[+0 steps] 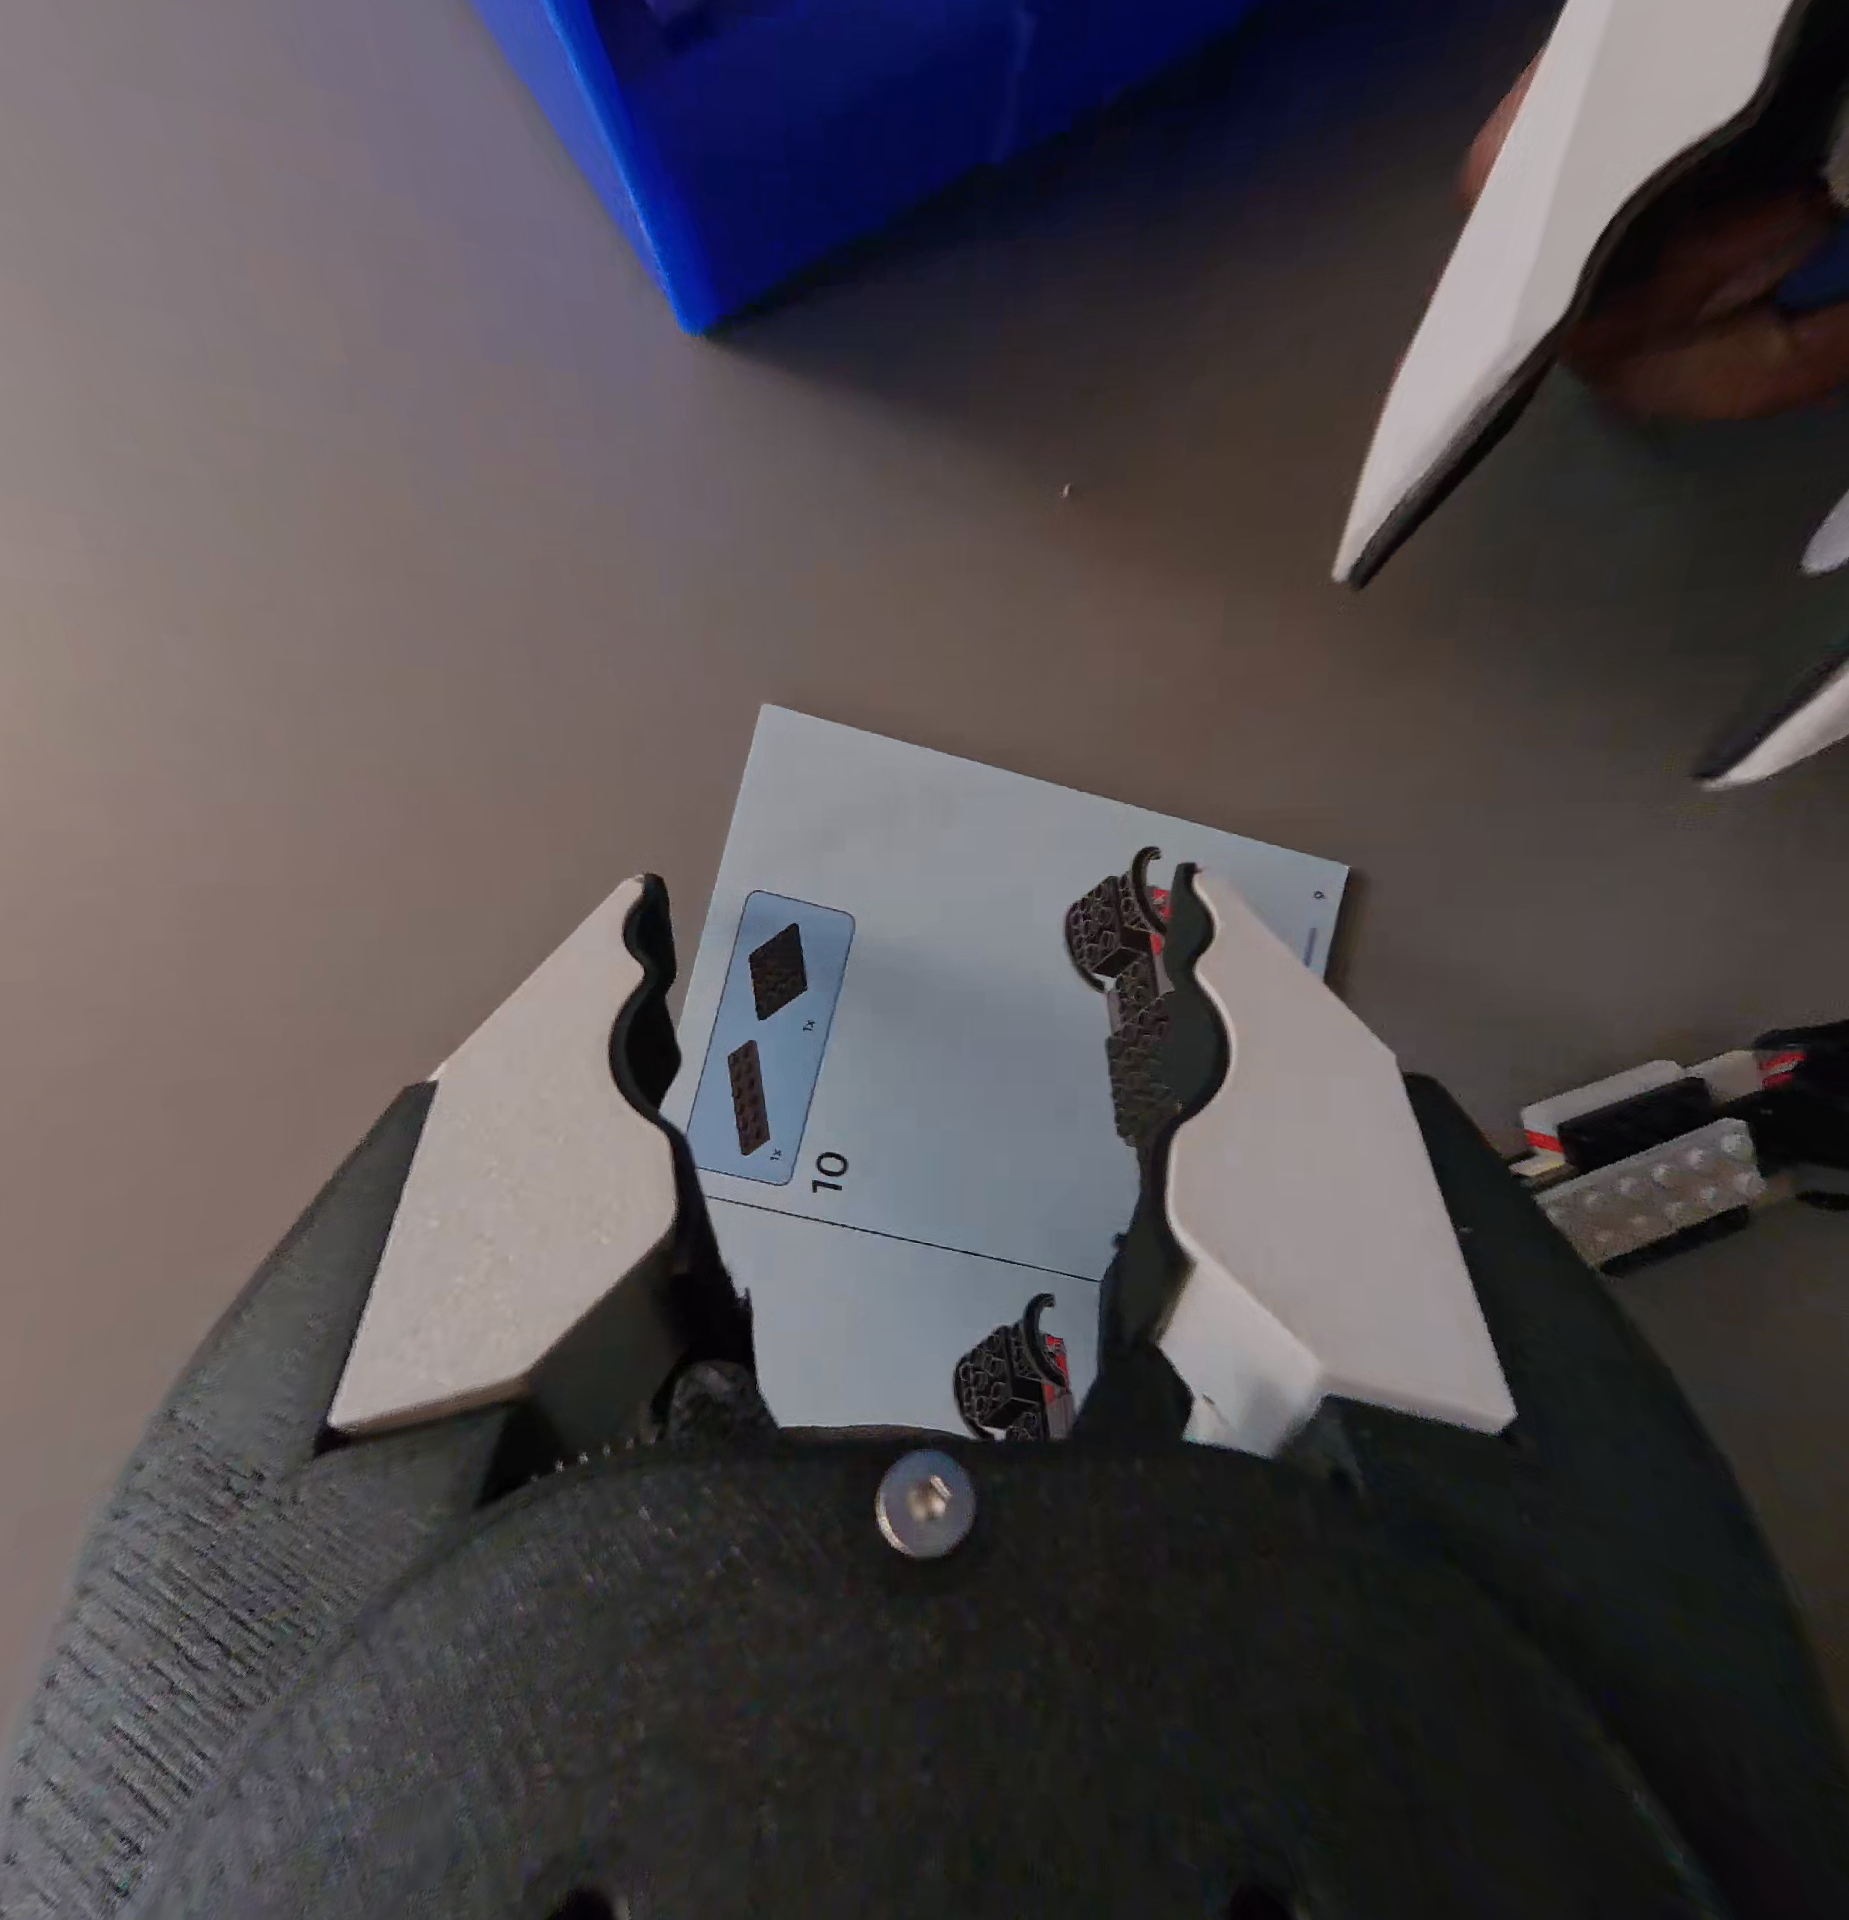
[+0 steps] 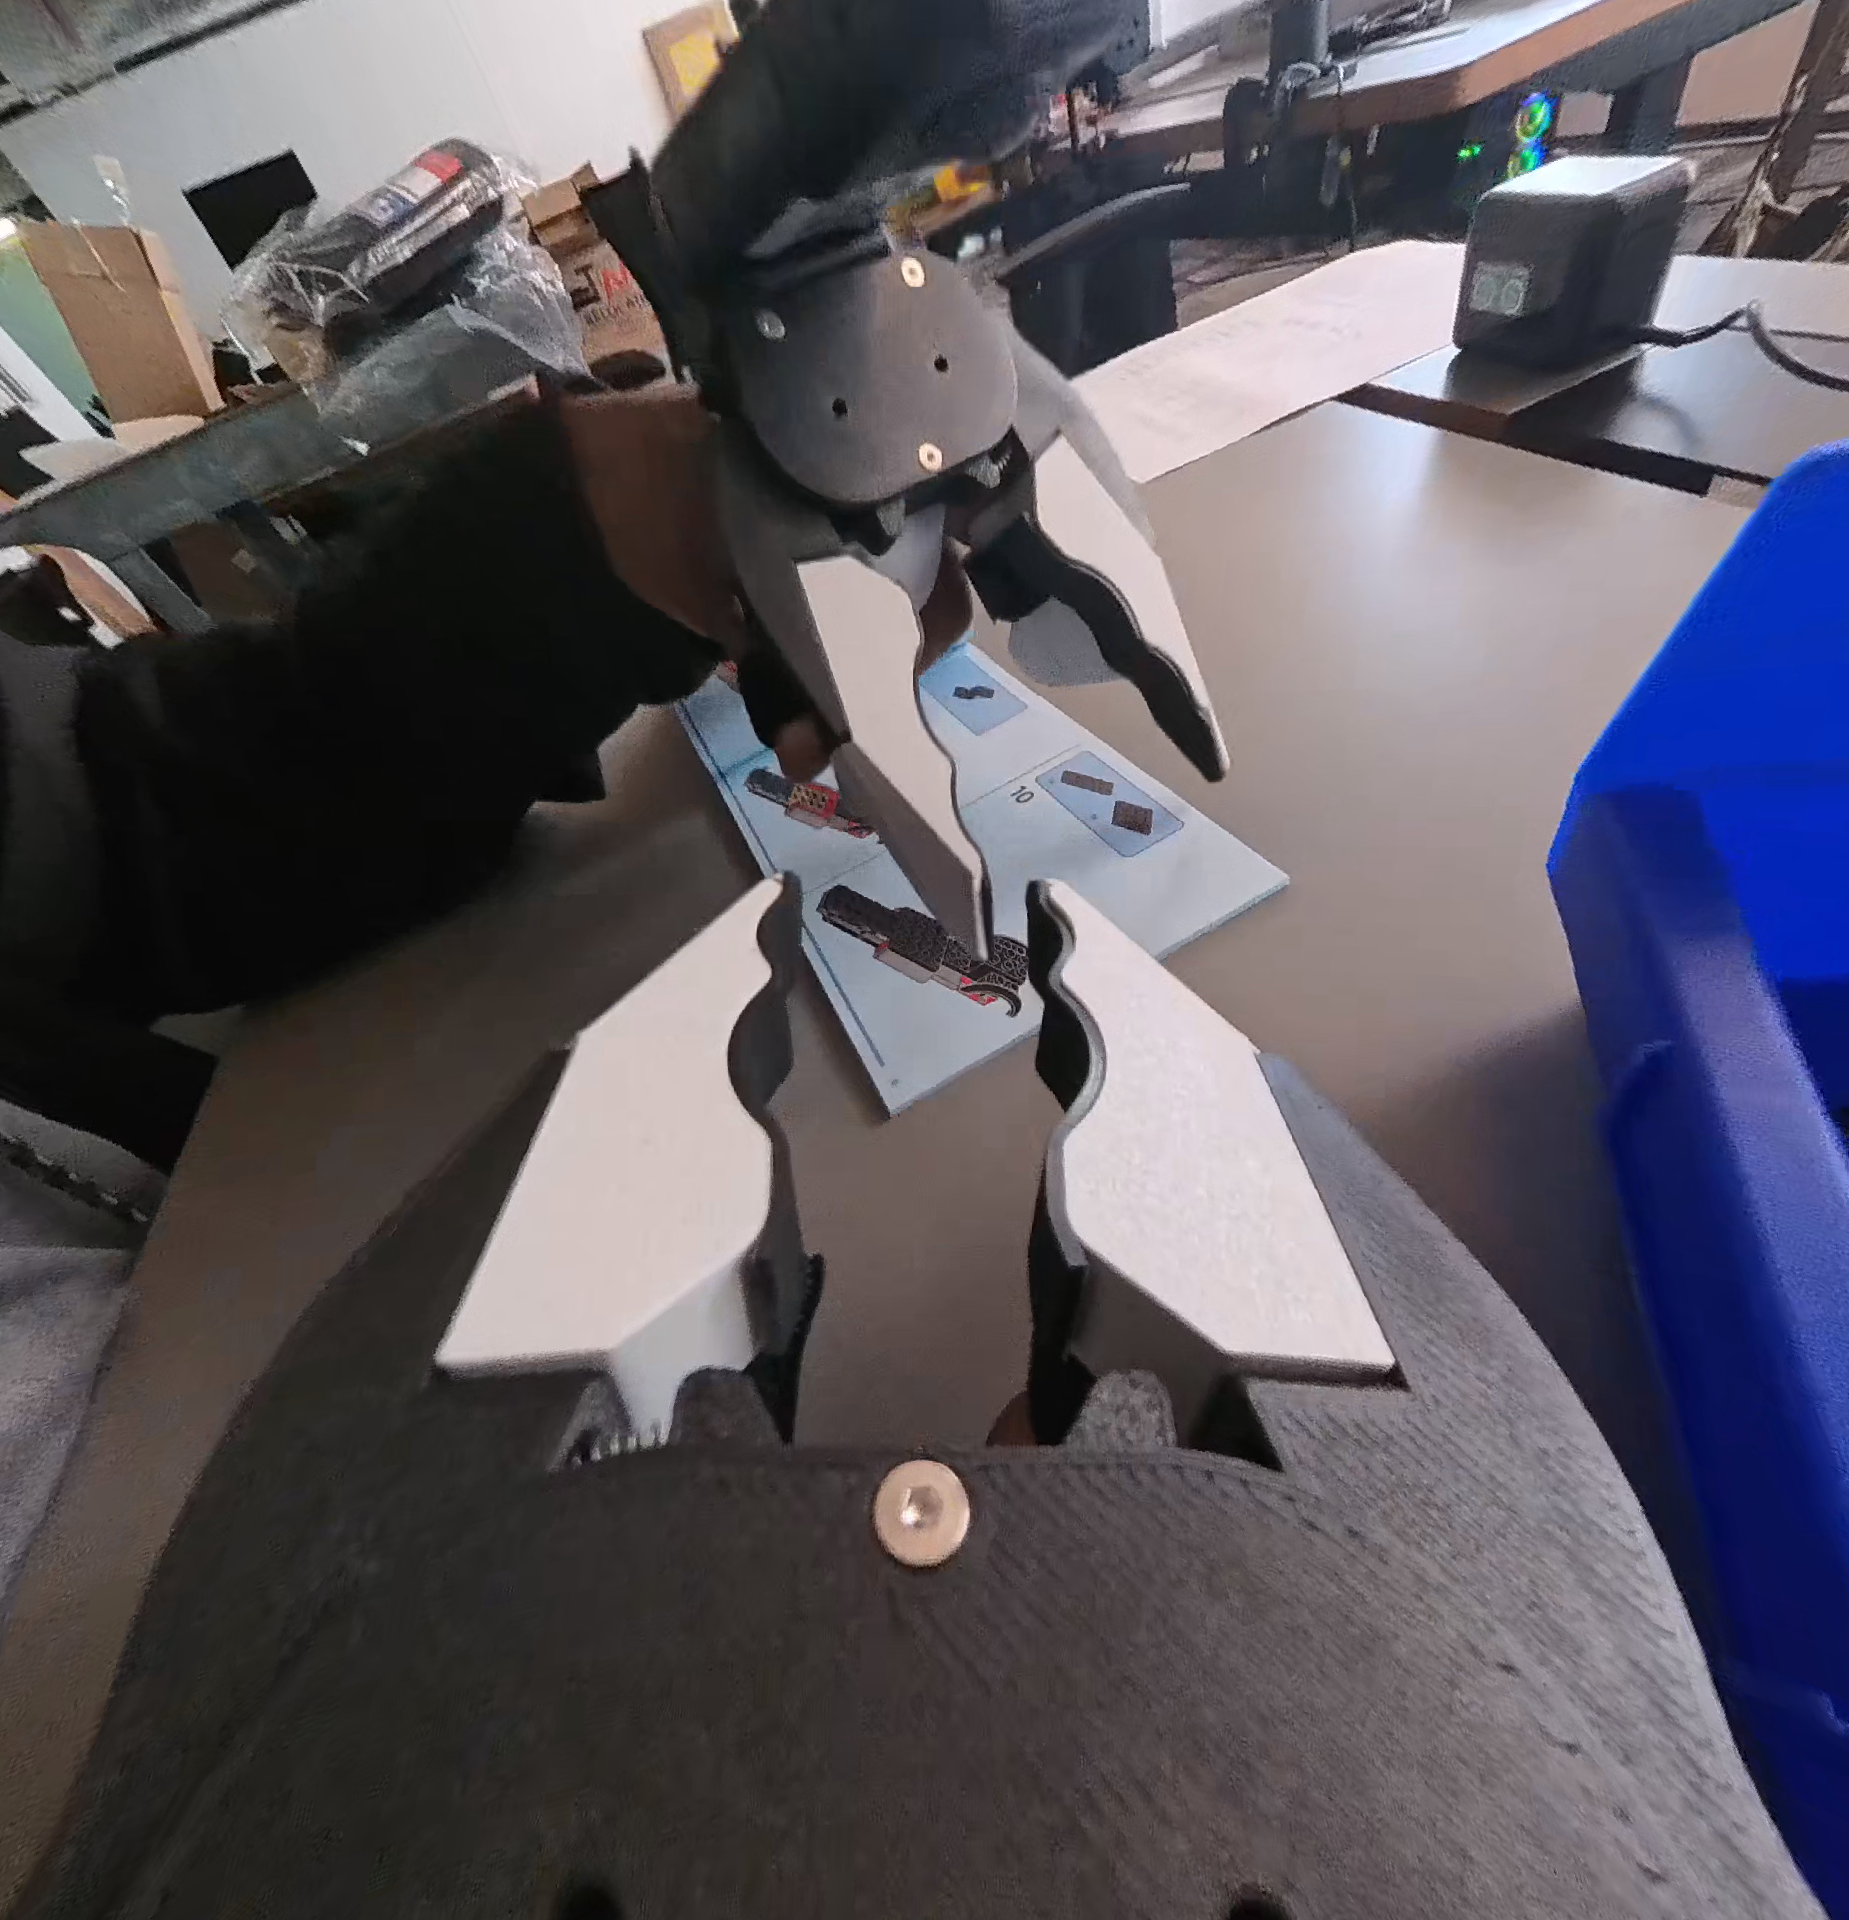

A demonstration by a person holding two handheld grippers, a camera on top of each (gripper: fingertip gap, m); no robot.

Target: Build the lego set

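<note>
We see the pale blue printed instruction sheet point(image 1: 961, 1039) lying on the matte grey-brown tabletop point(image 1: 328, 623), its drawings black with touches of red and its parts box a slightly deeper blue, while at twelve o'clock the glossy plastic bin point(image 1: 847, 135) is saturated royal blue. At three o'clock in the left wrist view, the partly built brick model point(image 1: 1678, 1153) mixes black, white and studded light grey with a thin red stripe. Both the left gripper point(image 1: 920, 883) and the right gripper point(image 2: 909, 894) show white fingers with wavy black pads on ribbed, charcoal-black printed bodies.
</note>
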